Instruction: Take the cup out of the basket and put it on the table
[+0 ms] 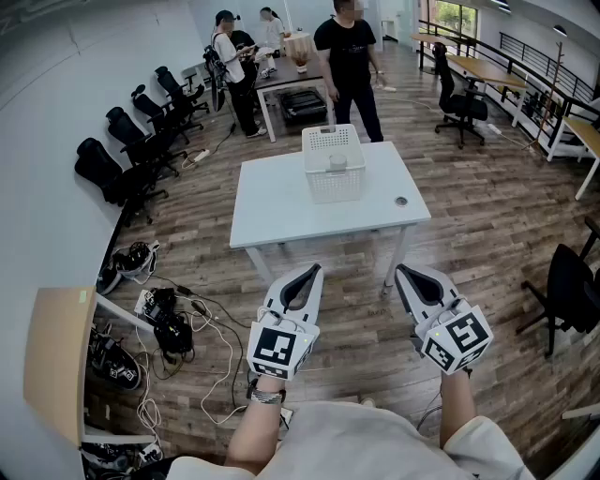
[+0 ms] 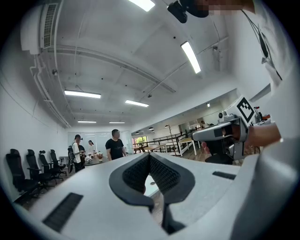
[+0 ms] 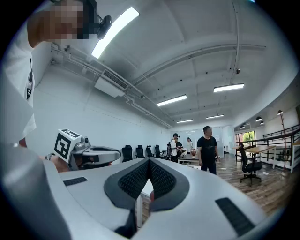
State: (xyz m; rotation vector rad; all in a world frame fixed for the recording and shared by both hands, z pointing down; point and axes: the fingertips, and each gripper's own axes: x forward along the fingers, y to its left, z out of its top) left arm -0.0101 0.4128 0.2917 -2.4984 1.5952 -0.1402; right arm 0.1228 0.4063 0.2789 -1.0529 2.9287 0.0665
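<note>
Cup (image 1: 337, 162) inside white basket (image 1: 334, 184), on far middle of white surface (image 1: 281, 211). Basket straight ahead, well apart from both grippers. Left gripper (image 1: 312, 270) fingers pressed together, holding nothing. Right gripper (image 1: 405, 271) fingers together too, empty. Both point level toward surface. Left looks bit more in line with basket.

One white counter (image 1: 281, 211), one basket (image 1: 334, 183), one cup (image 1: 337, 162), one left gripper (image 1: 314, 270), one right gripper (image 1: 401, 271), three people (image 1: 231, 66) (image 1: 272, 28) (image 1: 347, 61)
</note>
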